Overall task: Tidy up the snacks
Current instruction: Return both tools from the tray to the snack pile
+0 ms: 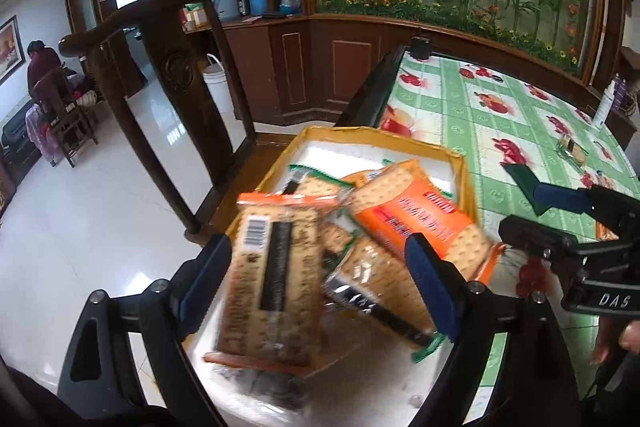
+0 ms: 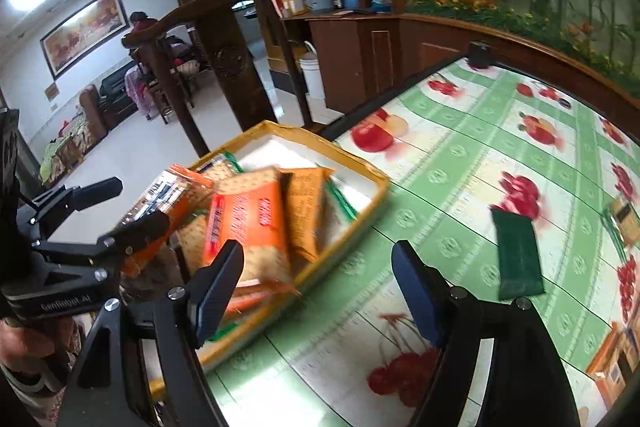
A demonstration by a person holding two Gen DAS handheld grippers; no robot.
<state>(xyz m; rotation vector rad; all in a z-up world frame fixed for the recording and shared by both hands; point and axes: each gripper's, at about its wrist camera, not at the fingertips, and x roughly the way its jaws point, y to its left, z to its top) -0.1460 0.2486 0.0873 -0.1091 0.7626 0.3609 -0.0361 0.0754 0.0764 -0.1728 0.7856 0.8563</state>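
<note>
A yellow-rimmed tray point(image 1: 380, 134) at the table's left edge holds several cracker packets. My left gripper point(image 1: 320, 275) is open above the tray, and an orange-edged cracker packet point(image 1: 276, 279) sits loose between its fingers, barcode side up, apparently not clamped. An orange-labelled packet point(image 1: 416, 215) lies beside it in the tray. My right gripper point(image 2: 316, 287) is open and empty over the tablecloth just right of the tray point(image 2: 372, 215). A dark green packet point(image 2: 516, 259) lies on the cloth to its right. The left gripper point(image 2: 120, 211) shows over the tray in the right wrist view.
The table carries a green fruit-print cloth point(image 1: 500, 123). More snack packets point(image 2: 624, 215) lie at its right side, and a white bottle point(image 1: 606, 107) stands far right. A dark wooden chair point(image 1: 176, 67) stands left of the table, with a wooden cabinet point(image 1: 320, 67) behind.
</note>
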